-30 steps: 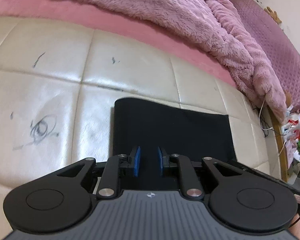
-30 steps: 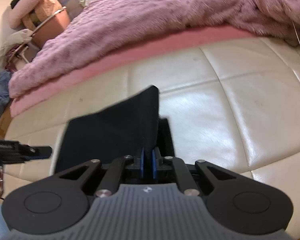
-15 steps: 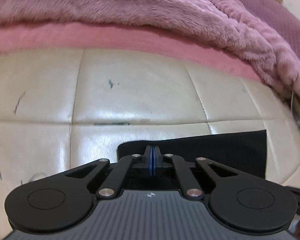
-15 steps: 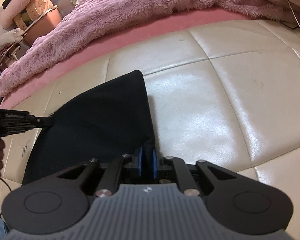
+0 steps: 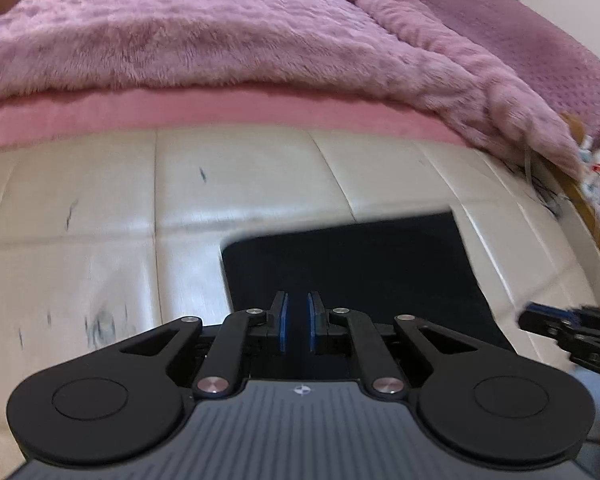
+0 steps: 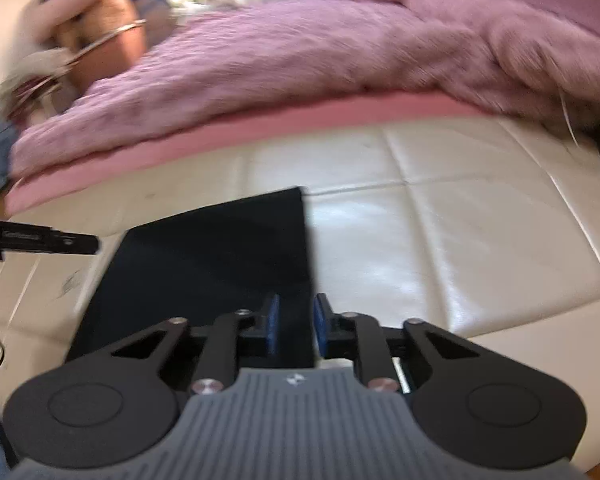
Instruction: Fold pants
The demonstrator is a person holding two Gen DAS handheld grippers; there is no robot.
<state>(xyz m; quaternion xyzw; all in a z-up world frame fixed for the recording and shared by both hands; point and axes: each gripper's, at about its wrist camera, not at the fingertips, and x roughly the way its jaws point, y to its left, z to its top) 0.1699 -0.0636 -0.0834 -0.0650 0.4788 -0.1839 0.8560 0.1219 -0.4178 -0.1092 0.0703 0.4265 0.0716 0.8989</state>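
The black pants (image 5: 352, 264) lie folded into a flat rectangle on the cream quilted bed surface (image 5: 80, 208); they also show in the right wrist view (image 6: 216, 256). My left gripper (image 5: 296, 322) is open and empty over the pants' near left part. My right gripper (image 6: 296, 322) is open and empty over the pants' near right edge. The right gripper shows at the right edge of the left wrist view (image 5: 568, 326). The left gripper shows at the left edge of the right wrist view (image 6: 40, 238).
A fluffy purple blanket (image 5: 220, 32) lies heaped over a pink sheet (image 5: 180, 114) behind the pants. Clutter and cables sit off the bed's right edge (image 5: 596, 176). A chair with clothes (image 6: 80, 40) stands far left in the right wrist view.
Both grippers were shut on the pants' edge half a second ago; both have opened and let go. The pants now lie flat, folded, and both grippers have pulled back a little.
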